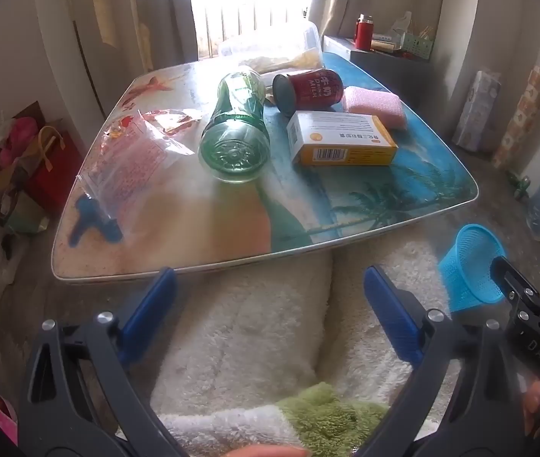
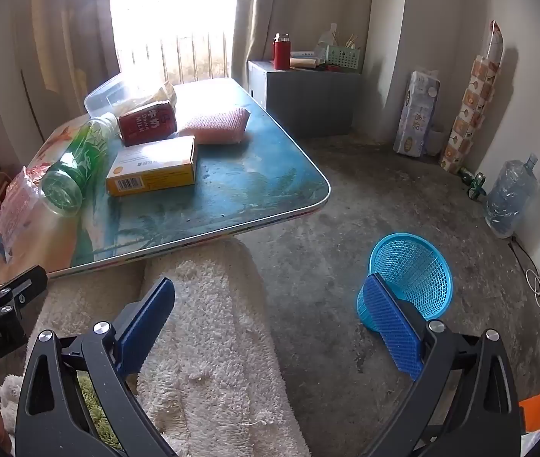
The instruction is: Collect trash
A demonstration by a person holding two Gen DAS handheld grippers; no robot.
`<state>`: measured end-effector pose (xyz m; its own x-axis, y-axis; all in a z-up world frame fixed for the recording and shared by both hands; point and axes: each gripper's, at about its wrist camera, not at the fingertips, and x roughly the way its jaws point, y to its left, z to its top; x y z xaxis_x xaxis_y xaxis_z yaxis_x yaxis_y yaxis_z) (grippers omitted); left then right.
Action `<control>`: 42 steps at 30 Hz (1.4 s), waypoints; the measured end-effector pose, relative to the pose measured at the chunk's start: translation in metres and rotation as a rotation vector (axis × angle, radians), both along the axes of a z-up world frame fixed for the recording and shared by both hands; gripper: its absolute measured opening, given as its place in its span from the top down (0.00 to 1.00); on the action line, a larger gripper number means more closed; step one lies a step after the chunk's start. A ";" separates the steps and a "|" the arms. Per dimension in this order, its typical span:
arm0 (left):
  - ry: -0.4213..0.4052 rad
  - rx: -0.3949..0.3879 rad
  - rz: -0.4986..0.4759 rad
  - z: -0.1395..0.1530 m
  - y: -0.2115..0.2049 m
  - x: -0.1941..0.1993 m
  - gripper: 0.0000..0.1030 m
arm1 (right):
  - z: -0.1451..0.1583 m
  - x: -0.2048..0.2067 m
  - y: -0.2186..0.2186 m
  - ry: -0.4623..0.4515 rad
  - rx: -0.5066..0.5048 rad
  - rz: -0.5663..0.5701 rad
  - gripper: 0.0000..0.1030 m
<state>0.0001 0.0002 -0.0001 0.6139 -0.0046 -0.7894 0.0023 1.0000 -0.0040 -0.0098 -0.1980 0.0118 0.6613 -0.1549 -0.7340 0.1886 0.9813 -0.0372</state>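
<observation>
On the low printed surface, a green plastic bottle, a red milk can, a yellow-and-white carton, a pink sponge and a clear wrapper are lying. Beside it, a blue mesh bin is standing on the floor. Left gripper and right gripper are hovering with fingers wide, gripping nothing.

I am in a lived-in room of a home. A low table with a beach print stands on a bare concrete floor, near a curtained window and a pack of toilet rolls.
</observation>
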 end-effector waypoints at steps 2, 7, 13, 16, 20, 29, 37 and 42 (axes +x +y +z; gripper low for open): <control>0.000 -0.001 -0.002 0.000 0.000 0.000 0.08 | 0.000 0.000 0.000 0.001 -0.001 -0.001 0.06; 0.007 -0.006 -0.008 -0.001 0.002 0.001 0.08 | -0.001 0.001 -0.001 0.001 0.001 -0.005 0.06; 0.002 0.002 -0.001 -0.002 0.004 0.001 0.08 | 0.000 0.001 0.001 0.000 -0.006 -0.001 0.06; 0.002 0.003 0.001 -0.003 0.004 0.001 0.08 | 0.000 0.001 0.001 0.001 -0.007 -0.001 0.06; 0.002 0.002 0.004 -0.003 0.004 0.001 0.08 | 0.000 0.001 0.001 0.002 -0.008 -0.001 0.06; 0.002 0.003 0.004 -0.002 0.005 0.002 0.08 | 0.000 0.001 0.001 0.002 -0.007 -0.001 0.06; 0.001 0.003 0.007 -0.001 0.006 0.002 0.08 | 0.000 0.000 0.001 0.002 -0.009 -0.001 0.06; 0.001 0.003 0.009 0.000 0.007 0.002 0.08 | 0.000 0.000 0.001 0.002 -0.008 0.000 0.06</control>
<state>0.0025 0.0072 -0.0005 0.6130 0.0031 -0.7901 -0.0069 1.0000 -0.0014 -0.0095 -0.1971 0.0120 0.6598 -0.1610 -0.7340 0.1890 0.9809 -0.0454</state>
